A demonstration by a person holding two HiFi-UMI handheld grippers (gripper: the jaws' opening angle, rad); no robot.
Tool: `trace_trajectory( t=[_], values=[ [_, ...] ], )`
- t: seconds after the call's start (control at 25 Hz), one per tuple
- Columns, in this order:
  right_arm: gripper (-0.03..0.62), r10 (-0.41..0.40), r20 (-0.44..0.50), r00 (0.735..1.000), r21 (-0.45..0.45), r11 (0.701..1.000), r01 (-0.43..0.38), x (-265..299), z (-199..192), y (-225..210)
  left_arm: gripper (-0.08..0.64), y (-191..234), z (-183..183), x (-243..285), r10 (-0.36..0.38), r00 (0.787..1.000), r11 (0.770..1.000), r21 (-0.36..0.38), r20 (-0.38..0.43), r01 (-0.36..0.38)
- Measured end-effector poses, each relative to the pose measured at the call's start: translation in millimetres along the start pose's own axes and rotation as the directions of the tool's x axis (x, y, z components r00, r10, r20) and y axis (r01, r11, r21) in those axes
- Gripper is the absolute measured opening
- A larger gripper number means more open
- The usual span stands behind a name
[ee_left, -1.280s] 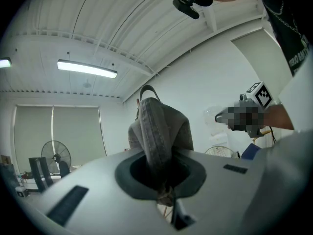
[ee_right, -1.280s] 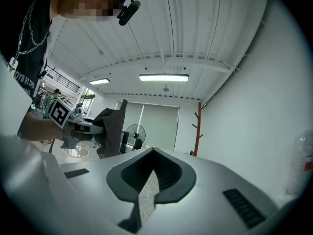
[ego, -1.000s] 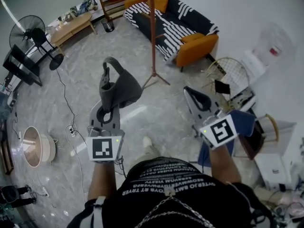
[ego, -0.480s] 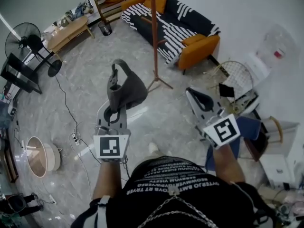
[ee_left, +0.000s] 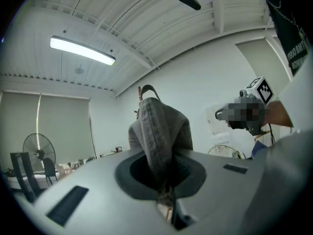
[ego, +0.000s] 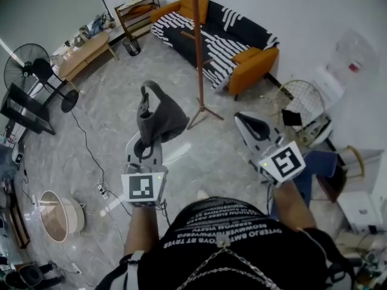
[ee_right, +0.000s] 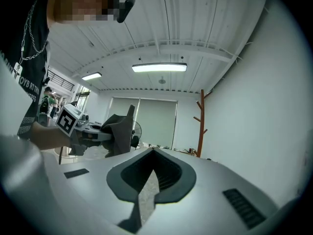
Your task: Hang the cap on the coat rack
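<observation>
The grey cap (ego: 166,119) is held up in the air, pinched tight in the left tongs (ego: 144,100), and it is draped over their tips. It is seen above the floor (ego: 109,110), near the brown coat rack (ego: 198,53) but not touching it. The right tongs (ego: 247,121) are closed with nothing in them, off to the right of the rack's feet. A striped sofa (ego: 211,32) is seen behind the rack.

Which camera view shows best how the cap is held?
The left gripper view: the cap rises close ahead, its edge pinched in the shut left gripper. The head view shows it draped above that gripper; the right gripper view shows it small, from the side.
</observation>
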State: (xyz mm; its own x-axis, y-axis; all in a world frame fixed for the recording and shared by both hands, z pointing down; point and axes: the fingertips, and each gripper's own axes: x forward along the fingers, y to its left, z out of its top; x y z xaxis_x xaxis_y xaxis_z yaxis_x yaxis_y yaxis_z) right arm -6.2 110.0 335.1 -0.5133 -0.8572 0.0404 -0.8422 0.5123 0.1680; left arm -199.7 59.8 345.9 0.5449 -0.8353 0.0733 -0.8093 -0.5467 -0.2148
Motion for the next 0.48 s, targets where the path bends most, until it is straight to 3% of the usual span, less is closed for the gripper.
trace_trajectory(
  t=[0.48],
  values=[
    [0.002,-0.048,-0.041,0.998,0.007,0.999,0.048,8.5,-12.1,-7.1,0.008,8.5,-20.6,21.1,-0.066,0.998,0.997,-0.033,-0.006,0.066]
  ],
)
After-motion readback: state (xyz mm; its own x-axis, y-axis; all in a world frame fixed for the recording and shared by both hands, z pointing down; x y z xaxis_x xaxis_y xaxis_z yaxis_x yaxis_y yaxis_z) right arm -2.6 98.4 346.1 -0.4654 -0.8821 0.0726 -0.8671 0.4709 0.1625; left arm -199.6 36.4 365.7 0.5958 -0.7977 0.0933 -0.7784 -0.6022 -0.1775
